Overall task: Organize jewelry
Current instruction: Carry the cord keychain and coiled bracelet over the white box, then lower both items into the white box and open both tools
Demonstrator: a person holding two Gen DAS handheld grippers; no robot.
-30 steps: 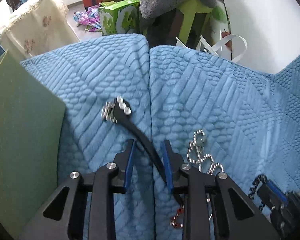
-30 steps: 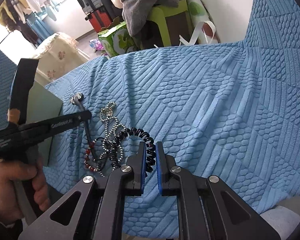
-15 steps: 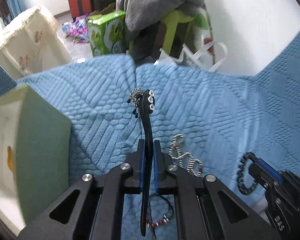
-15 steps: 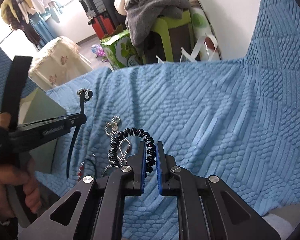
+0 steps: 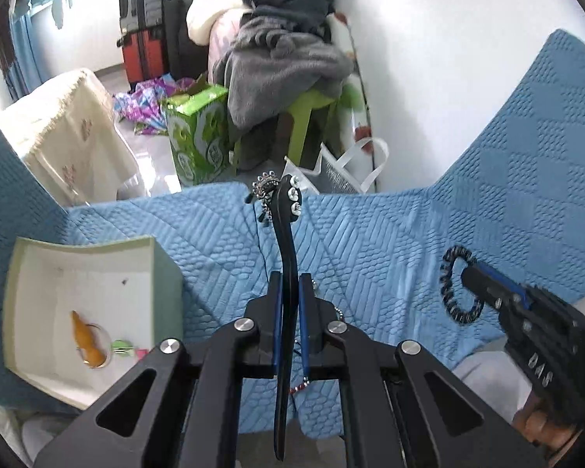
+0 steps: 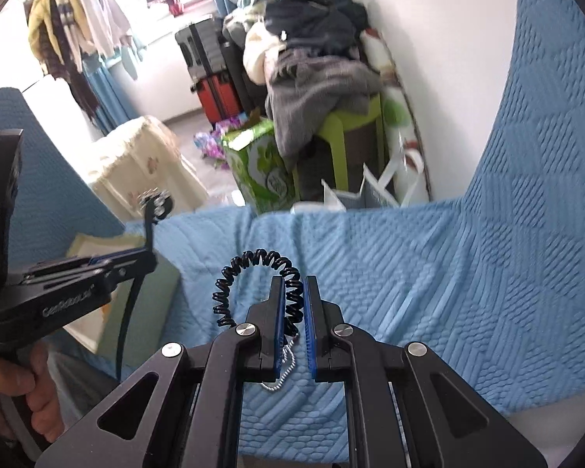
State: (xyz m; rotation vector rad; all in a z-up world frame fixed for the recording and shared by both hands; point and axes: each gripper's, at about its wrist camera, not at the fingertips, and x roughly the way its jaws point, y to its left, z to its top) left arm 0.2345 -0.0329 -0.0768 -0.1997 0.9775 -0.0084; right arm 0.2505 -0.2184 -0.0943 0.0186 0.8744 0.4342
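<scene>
Both pieces were off the cushion and in the air, so the step in hand looked like the carry toward the pale green, square cardboard box (image 5: 163, 273) with its white lining, which sat open on the textured blue quilted sofa cover (image 5: 390, 234) at the left. The left gripper (image 5: 288, 300) had its blue-padded fingers pressed together on a flat, stiff-looking black strap choker (image 5: 286, 234), whose far end carried pearl-like studs and a small toothed metal charm with short dangling chains, while its near end hung below the jaws. The right gripper (image 6: 293, 304) pinched a glossy black coiled loop, springy like a telephone-cord bracelet (image 6: 253, 269), and a fine silver bead chain (image 6: 284, 366) trailed beneath its fingers. The box already held an orange teardrop-shaped piece on a thin ring (image 5: 85, 339). The next move likely called for swinging the choker over the box opening and lowering it so that the limp tail folded inside rather than draping over the wall.
</scene>
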